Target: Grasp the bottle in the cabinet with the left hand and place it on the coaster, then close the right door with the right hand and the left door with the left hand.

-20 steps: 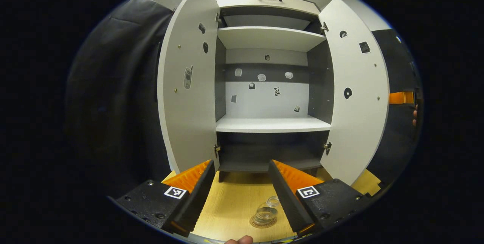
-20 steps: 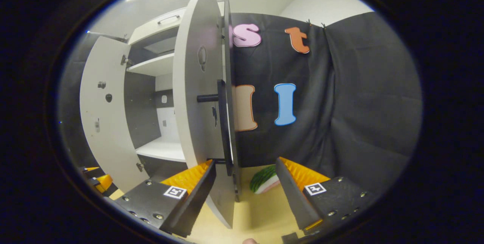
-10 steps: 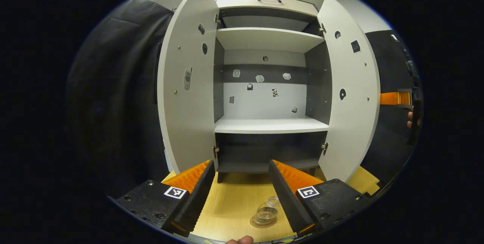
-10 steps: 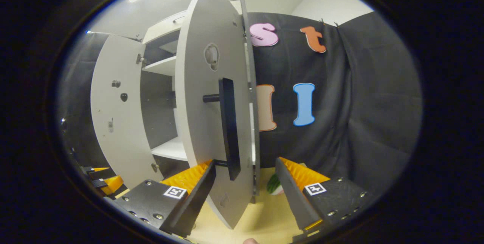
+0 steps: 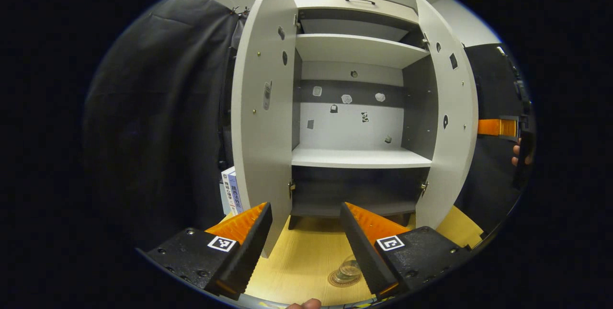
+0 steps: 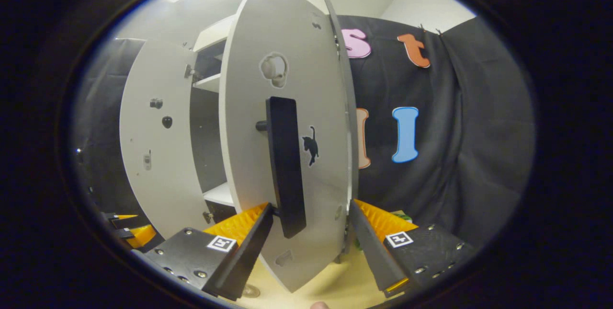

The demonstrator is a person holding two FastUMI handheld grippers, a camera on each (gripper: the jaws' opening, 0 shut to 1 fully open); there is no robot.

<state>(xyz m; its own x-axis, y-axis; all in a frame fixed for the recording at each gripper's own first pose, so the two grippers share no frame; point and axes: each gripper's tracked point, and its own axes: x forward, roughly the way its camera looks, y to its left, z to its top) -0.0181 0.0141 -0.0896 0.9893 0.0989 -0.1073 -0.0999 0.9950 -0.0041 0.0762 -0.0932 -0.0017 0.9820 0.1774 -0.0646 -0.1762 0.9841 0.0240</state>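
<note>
- Cabinet point(image 5: 359, 84) stands at 12 o'clock in the left gripper view, both doors open, the shelves in sight bare; stickers dot the back panel.
- Right door point(image 6: 287, 155) swung partway toward shut, its outer face and dark bar handle point(image 6: 286, 165) square ahead in the right gripper view; judged mid-close, not yet latched.
- Left door point(image 5: 261, 122) wide open at 10 o'clock in the left gripper view; closing it looks like the last step, not begun.
- Right gripper point(image 6: 311, 246) with jaws spread, straddling the lower door edge at 6 o'clock; handle foot sits just beside the left finger. Cannot tell which part actually presses the door; nothing pinched between both fingers.
- Left gripper point(image 5: 306, 246) with jaws apart, holding nothing, hovering low at 6 o'clock above the tabletop, well clear of the left door.
- Bottle point(image 5: 349, 270) is clear and sits upright on the round coaster point(image 5: 342, 280) at 6 o'clock, partly behind the left gripper's right finger. Placement step judged done.
- Tabletop point(image 5: 297, 256) is light wood-grain, the cabinet's feet on it.
- Booth wall of black cloth point(image 5: 158, 108) hangs at 9 o'clock; pale ceiling with a strip light at 12.
- Books point(image 5: 232, 194) stand behind the left door, at 8 o'clock.
- Something green-striped point(image 6: 404, 215) peeks past the right door at 4 o'clock; too hidden to name.
</note>
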